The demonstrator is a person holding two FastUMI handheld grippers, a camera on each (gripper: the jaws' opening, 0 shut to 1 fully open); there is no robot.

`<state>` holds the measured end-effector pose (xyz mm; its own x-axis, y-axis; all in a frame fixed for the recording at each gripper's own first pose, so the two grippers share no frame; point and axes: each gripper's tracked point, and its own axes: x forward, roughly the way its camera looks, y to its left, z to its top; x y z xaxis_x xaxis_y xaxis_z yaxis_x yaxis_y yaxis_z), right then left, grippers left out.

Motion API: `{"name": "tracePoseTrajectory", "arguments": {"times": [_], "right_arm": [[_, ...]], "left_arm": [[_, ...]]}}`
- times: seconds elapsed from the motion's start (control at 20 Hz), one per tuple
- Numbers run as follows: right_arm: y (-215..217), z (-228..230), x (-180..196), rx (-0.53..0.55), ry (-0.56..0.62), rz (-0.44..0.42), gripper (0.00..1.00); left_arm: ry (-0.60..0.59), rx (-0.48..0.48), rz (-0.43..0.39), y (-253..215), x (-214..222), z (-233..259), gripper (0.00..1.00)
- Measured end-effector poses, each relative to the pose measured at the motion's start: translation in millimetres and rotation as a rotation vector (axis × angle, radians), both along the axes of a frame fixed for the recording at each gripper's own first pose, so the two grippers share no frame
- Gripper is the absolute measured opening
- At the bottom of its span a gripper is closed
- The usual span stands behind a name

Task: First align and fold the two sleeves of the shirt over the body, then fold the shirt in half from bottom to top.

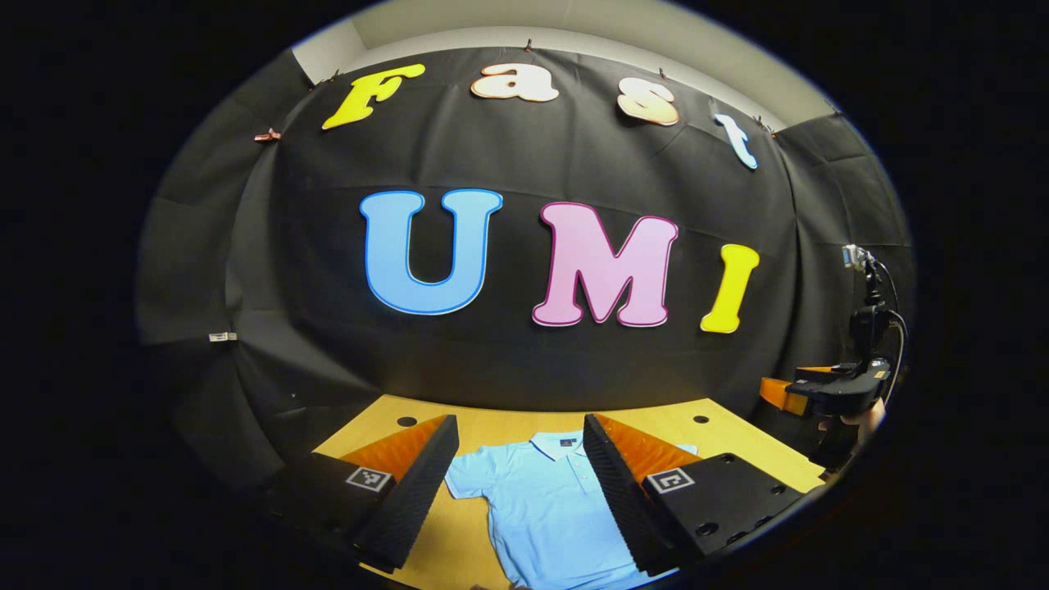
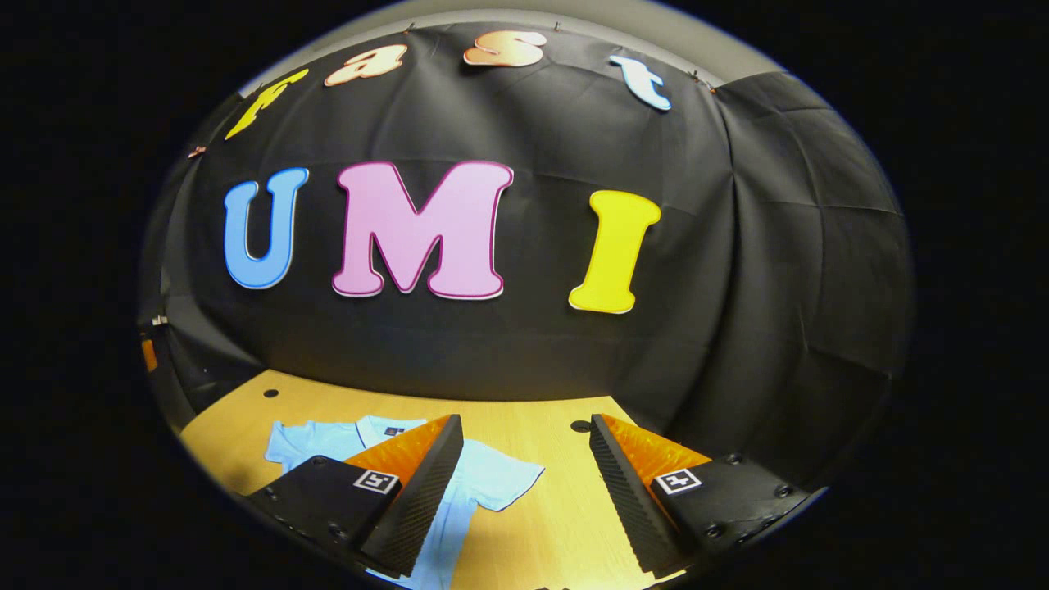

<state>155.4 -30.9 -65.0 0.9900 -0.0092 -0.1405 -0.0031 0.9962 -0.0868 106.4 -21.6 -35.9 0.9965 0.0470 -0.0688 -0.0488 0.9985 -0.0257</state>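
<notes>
The shirt (image 1: 541,500) is lying flat on the counter (image 1: 483,426), collar toward the wall, sleeves spread. The left claw (image 1: 516,492) is hovering wide above its chest, holding nothing, its fingers hiding the shirt's sides. The right claw (image 2: 524,500) is hanging wide over bare counter beside one sleeve; its finger is covering the body. The hem is cut off below

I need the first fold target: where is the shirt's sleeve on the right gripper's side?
In the right gripper view, that sleeve lies flat on the wooden table, spread out between the right gripper's open fingers.
</notes>
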Motion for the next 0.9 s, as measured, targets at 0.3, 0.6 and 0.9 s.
{"name": "tracePoseTrajectory", "arguments": {"times": [0.3,0.6,0.9], "right_arm": [[-10.6,-68.1,85.9,-0.028,0.139,0.042,0.97],[-18.3,-155.2,146.5,0.051,0.336,0.062,0.97],[-30.5,-243.1,175.2,0.008,0.512,0.054,0.97]], "left_arm": [[0.069,-0.003,0.122,6.6,16.5,-25.3,0.97],[0.143,-0.004,0.221,7.7,22.6,-47.1,0.97],[0.194,0.005,0.256,6.4,35.8,-63.5,0.97]]}}
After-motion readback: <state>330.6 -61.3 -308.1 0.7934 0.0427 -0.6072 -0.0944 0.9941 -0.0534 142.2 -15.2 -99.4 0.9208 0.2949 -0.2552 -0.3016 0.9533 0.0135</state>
